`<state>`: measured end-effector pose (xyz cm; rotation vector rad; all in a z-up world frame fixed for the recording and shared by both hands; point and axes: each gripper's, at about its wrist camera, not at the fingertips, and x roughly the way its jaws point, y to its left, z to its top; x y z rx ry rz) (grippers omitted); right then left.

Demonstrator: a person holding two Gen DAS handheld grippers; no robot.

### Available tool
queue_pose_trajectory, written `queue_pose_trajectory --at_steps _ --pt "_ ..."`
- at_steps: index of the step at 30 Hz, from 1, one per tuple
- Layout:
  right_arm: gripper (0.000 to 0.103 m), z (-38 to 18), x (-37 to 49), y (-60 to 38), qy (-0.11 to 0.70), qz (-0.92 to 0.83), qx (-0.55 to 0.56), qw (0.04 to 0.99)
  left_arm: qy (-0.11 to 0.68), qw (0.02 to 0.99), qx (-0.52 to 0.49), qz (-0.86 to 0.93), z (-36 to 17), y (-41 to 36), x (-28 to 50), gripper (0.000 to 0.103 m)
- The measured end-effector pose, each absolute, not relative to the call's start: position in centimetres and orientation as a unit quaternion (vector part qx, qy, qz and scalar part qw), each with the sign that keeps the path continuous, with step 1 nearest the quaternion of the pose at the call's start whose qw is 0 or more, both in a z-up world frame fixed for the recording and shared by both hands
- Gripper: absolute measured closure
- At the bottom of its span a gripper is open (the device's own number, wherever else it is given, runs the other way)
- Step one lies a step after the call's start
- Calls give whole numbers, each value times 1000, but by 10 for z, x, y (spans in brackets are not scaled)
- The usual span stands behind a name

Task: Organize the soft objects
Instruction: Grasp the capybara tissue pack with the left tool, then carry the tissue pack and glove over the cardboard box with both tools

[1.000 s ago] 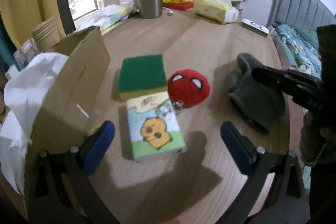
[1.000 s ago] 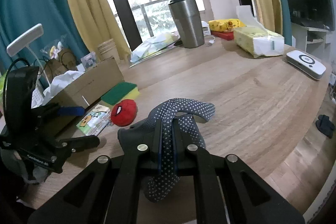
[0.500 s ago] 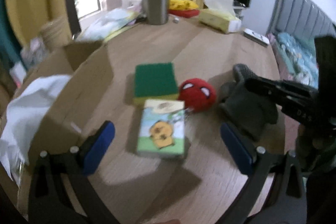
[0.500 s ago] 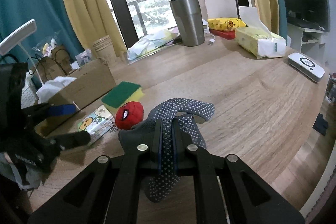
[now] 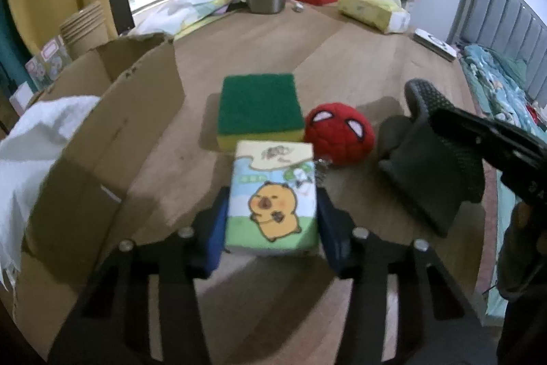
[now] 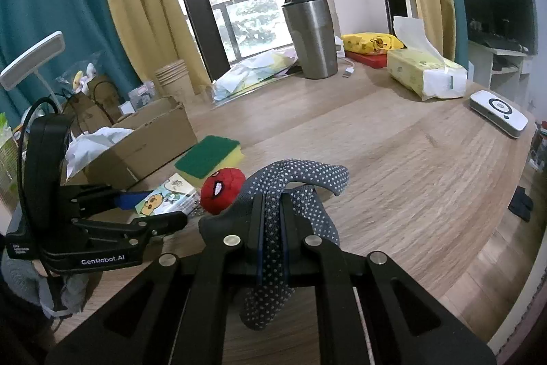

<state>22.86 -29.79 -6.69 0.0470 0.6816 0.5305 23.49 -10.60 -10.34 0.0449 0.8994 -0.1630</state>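
On the round wooden table (image 5: 342,57), the left gripper (image 5: 271,224) has just been closing; its blue pads now clasp the cartoon tissue pack (image 5: 271,200) lying before the green sponge (image 5: 259,108). Only the right wrist view shows the right gripper (image 6: 271,238) clamped tight on the dotted glove (image 6: 301,180)

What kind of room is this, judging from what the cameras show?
Most likely a bedroom or small living room in a home: a grey padded headboard with patterned bedding beside the round wooden table, yellow curtains at a balcony window, and a dark screen on a white stand.
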Motion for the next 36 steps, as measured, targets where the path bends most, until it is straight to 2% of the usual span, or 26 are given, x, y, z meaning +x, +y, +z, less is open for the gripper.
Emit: queue_pose_trajectory --at_steps 9,36 --pt "95 -58 224 -290 325 258 12 910 427 898 -7 -103 -98 -104 223 56" --pt "95 -9 193 -242 282 266 -33 921 342 935 -27 -85 -32 -78 175 56"
